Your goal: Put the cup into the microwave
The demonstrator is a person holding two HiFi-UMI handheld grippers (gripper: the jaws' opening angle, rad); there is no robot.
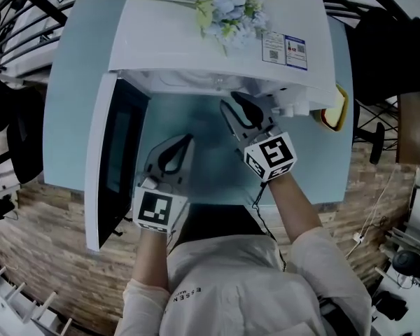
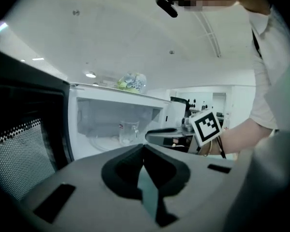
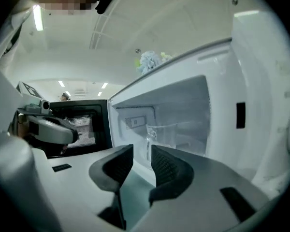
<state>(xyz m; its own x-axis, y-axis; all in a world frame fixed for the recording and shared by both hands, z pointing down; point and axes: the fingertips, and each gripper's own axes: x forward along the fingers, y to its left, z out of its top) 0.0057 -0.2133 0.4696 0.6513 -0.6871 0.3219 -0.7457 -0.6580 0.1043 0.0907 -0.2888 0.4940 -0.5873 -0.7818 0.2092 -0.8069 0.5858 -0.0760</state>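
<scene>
Since the cup [image 2: 128,132] is standing inside the microwave [image 1: 217,44], I think the putting-in step is done. What is left, I guess, is to move away and close up.

The right gripper [image 1: 236,107] is just in front of the opening. Its jaws are apart with nothing between them. In the right gripper view the cup shows past the jaws, deeper inside and not touching them. The left gripper [image 1: 185,140] is lower on the table [image 1: 77,82], near the door [image 1: 115,159]. Its jaws are pressed together and hold nothing.

The door is swung wide open to the left. For the next move, I think the right gripper has to come back out of the way so the door cannot bump it. Then 1 gripper has to push the door shut. The left gripper is nearer to the door, so it looks like the best 1 for that. The push should be soft so the cup does not tip.

The cup is see-through glass, so it is hard to spot against the white walls. It stands upright on the round plate [image 2: 104,141] at the bottom, about in the middle. It seems to have a handle on 1 side. It looks empty, but I cannot be sure.

Flowers [image 1: 227,9] lie on top of the microwave.
</scene>
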